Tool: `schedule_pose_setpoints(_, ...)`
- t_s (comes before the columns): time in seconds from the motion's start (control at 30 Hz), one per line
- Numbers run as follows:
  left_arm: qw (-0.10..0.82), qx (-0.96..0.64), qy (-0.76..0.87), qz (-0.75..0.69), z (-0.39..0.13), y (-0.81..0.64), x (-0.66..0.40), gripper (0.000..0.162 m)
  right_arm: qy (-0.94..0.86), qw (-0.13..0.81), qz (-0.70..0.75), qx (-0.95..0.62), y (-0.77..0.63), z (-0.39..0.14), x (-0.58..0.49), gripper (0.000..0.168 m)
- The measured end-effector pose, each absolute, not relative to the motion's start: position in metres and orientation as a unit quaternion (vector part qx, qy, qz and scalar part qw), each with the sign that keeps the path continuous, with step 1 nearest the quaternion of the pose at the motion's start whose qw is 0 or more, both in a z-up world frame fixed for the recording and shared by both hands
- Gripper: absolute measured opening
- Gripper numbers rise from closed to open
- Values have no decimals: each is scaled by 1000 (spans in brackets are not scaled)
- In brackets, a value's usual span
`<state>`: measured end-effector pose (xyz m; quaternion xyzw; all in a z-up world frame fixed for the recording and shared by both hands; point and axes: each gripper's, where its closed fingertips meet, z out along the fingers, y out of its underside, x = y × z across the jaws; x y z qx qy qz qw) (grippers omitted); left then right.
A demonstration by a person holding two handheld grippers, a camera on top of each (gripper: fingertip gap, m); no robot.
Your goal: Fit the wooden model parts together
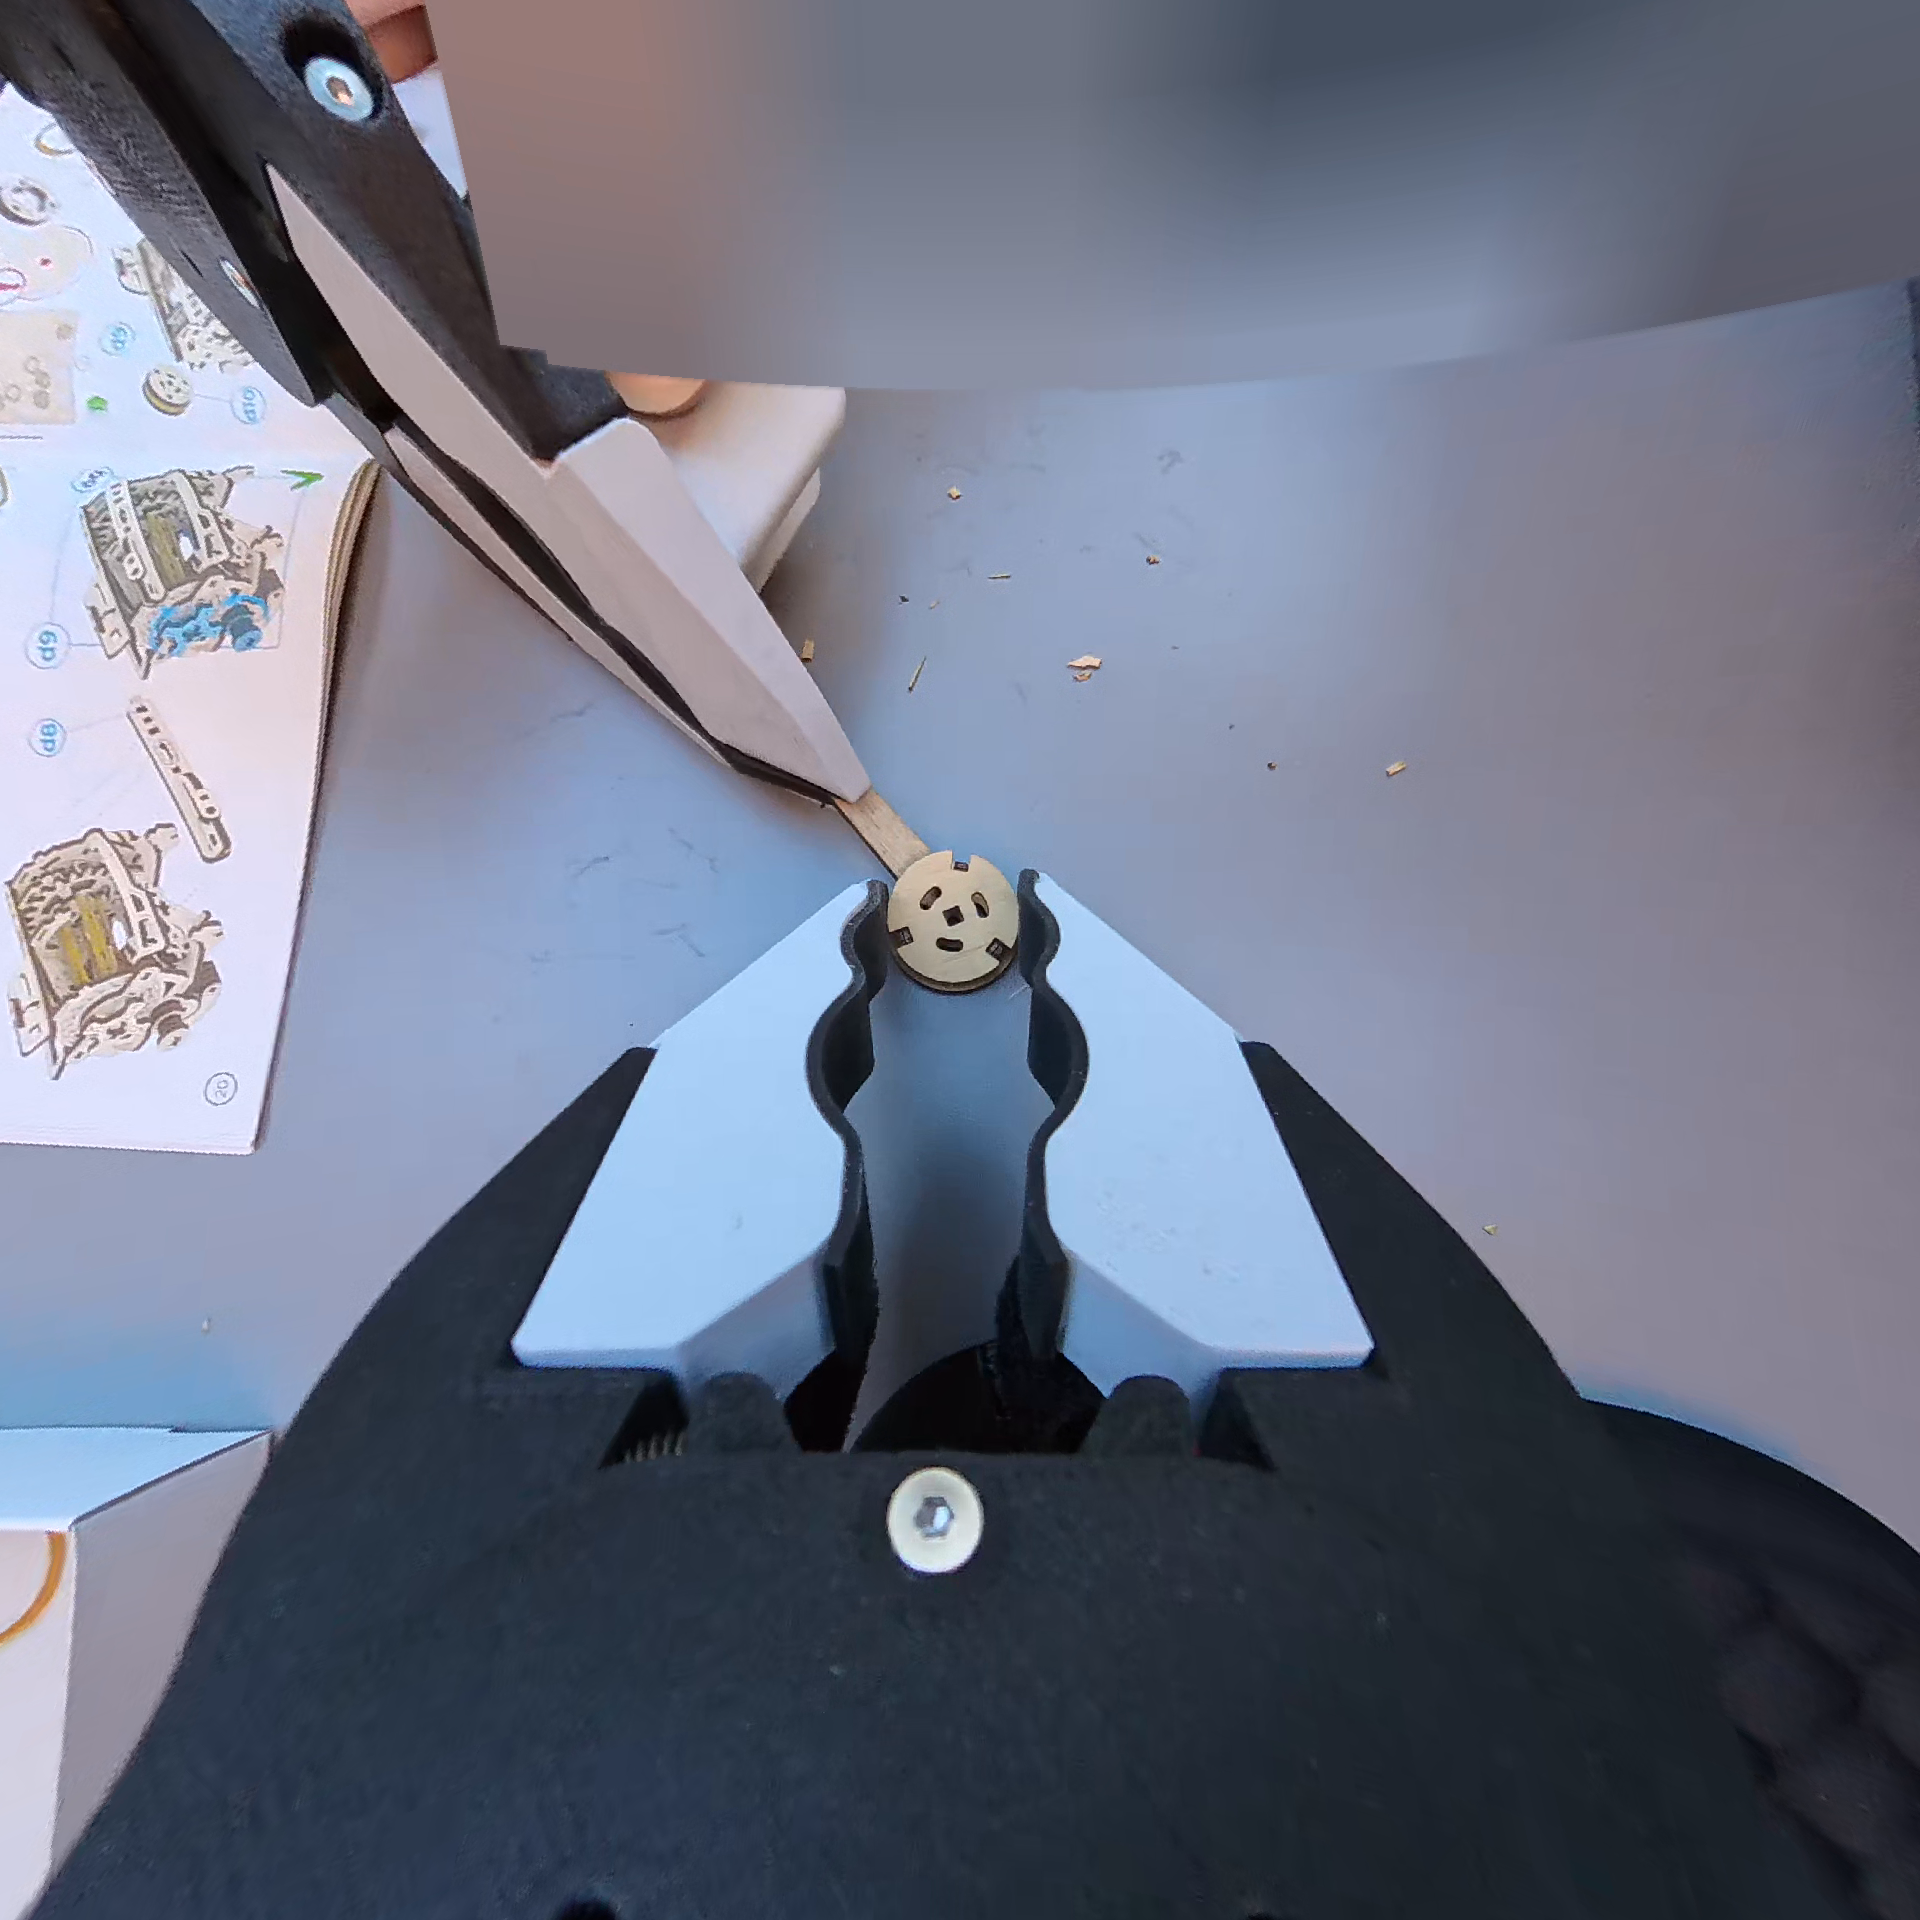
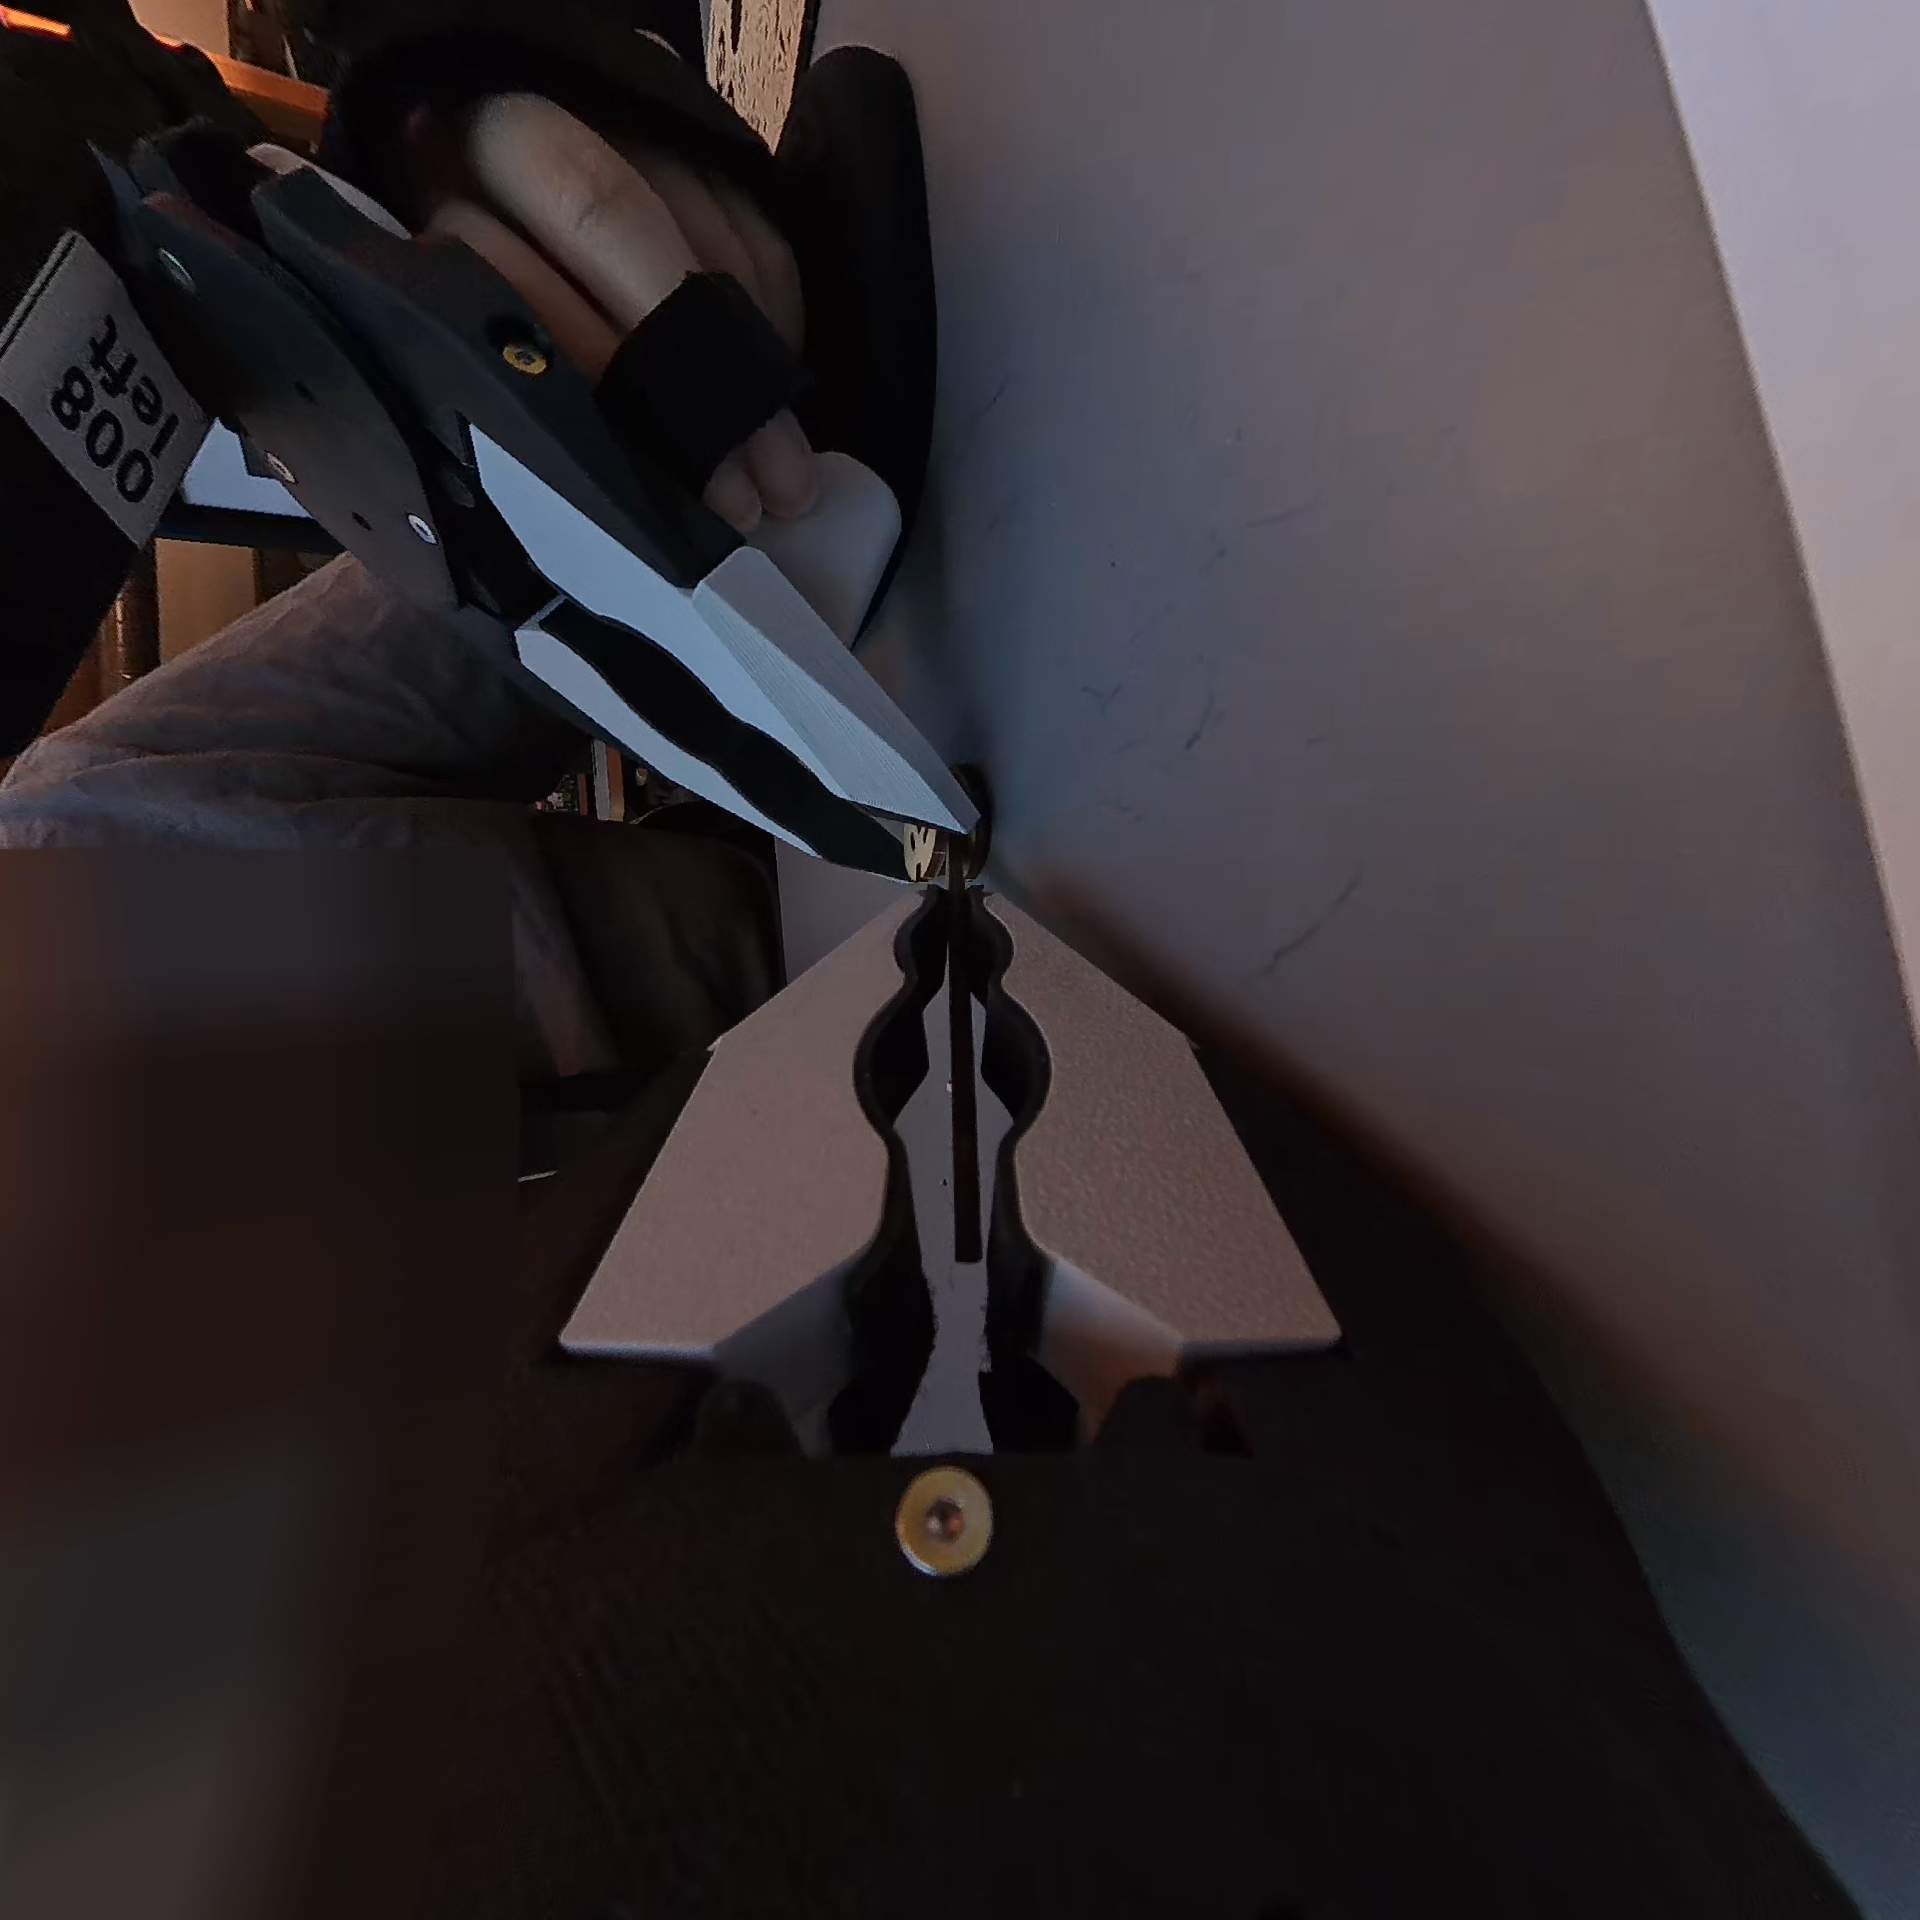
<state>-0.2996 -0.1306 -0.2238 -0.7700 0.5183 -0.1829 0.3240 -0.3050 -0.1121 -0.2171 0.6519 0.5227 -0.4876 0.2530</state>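
Left fingers [image 1: 953,899] pinch the thin, light wooden disc [image 1: 952,927] by its rim; right fingers [image 1: 844,792] clamp a brittle-looking strip [image 1: 894,834], seemingly touching it.

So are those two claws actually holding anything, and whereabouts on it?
Yes. The left gripper pinches the round wooden disc by its opposite edges. The right gripper clamps the thin wooden strip along its flat sides, with one end sticking out toward the disc.

Both wrist views look close along their jaws, sharing the wooden disc [image 1: 952,928]
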Motion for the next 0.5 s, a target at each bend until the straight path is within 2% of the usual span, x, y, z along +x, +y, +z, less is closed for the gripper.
schedule_pose_setpoints(0.5, 320, -754, 539, -196, -225, -135, -301, 24, 531, 255, -493, 640, -115, -219, -304, 1)
